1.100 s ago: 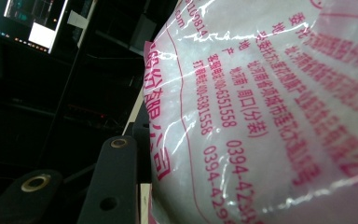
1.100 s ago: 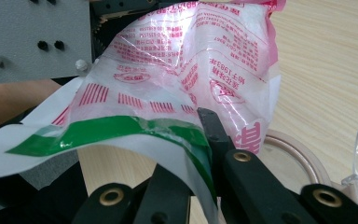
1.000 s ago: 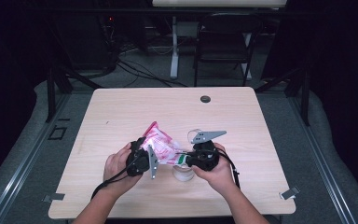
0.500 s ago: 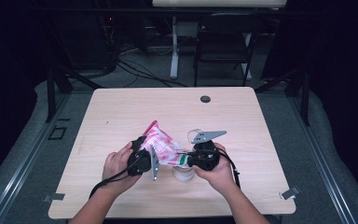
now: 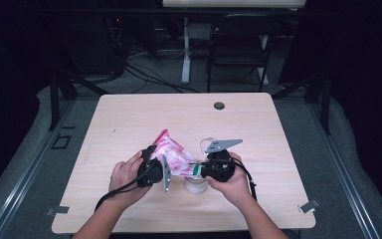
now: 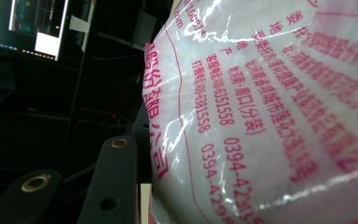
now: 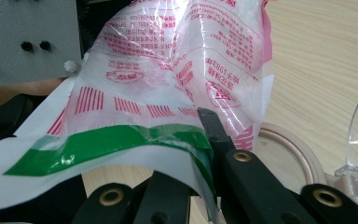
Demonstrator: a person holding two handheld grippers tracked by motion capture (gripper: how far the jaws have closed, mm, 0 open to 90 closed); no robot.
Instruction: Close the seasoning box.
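Wooden surface point(image 5: 129, 124) under everything. Pink and white bag point(image 5: 173, 155) held up over the 6 o'clock edge, between both claws. Left claw point(image 5: 160, 169) at the bag's 8 o'clock, half spread, gripping its body. Right claw point(image 7: 200, 140) pressed together, pinching the bag's green-striped edge. Clear jar point(image 5: 197, 185) sitting just below.

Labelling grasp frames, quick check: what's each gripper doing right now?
Left gripper: jaws part-way closed around the body of the pink-printed bag, holding it.
Right gripper: jaws shut on the bag's green-striped end.
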